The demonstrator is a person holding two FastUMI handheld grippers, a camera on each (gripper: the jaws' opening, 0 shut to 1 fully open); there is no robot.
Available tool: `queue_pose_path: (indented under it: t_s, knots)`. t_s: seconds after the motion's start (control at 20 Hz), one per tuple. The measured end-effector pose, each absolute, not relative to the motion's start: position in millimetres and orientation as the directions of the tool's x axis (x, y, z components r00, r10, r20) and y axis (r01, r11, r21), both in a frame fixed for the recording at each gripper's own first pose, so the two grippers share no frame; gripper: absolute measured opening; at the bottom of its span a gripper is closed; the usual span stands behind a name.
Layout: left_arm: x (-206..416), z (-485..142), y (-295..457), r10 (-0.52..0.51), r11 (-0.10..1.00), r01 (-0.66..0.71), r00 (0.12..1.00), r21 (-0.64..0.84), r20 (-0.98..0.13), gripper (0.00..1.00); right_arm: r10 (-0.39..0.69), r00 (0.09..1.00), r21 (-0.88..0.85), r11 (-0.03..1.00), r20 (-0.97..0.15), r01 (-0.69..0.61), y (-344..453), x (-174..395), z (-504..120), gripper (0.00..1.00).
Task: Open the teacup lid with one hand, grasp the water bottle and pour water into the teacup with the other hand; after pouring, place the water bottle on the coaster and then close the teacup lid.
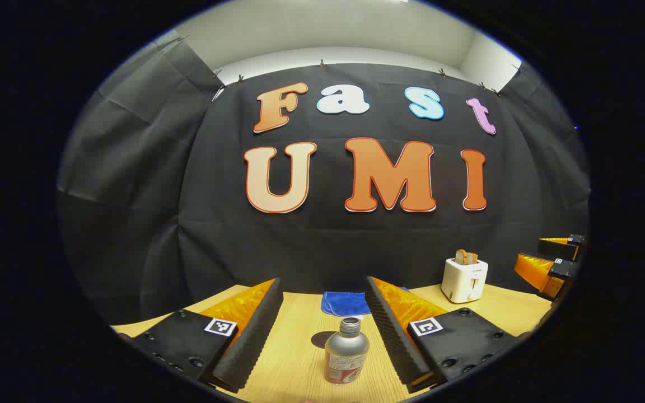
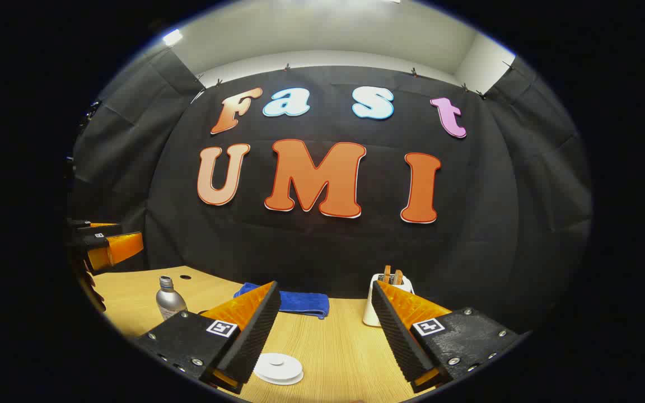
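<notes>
The left gripper (image 1: 322, 330) holds its jaws wide apart and empty, with the small silver metal water bottle with an uncapped threaded neck (image 1: 346, 351) standing upright between them, touched by neither; the right gripper (image 2: 322, 330) is likewise spread and holding nothing, and just ahead of it lies a flat round white lid or coaster disc (image 2: 278, 368), which of the two cannot be told. Judged from this, the task sits at its opening, before any grasp; the next move calls for the left jaws to close on the bottle's body. Whether the bottle holds water cannot be told; beyond it on the pale wooden table (image 1: 300, 358) lies a folded blue cloth (image 1: 345, 303), and to its right a white toaster (image 1: 464, 279) carries two slices of toast in its slots.
</notes>
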State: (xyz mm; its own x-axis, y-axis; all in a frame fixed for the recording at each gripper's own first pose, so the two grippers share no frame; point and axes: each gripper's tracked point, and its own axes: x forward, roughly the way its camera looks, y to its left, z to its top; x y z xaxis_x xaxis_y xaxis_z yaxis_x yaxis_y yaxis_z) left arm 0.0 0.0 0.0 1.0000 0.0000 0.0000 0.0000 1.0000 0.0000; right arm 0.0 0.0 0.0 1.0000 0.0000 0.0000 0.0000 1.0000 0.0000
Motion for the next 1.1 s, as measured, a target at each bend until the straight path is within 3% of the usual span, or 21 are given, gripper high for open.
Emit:
queue_pose_path:
  t_s: [1.1]
  knots:
    - [-3.2, 3.6, 2.9, -0.005, 1.000, 0.005, 1.000, 0.008, 0.013, 0.96, 0.020, 1.000, -0.003, 1.000, 0.012, -0.020, 7.8, 1.6, 1.3, 0.98]
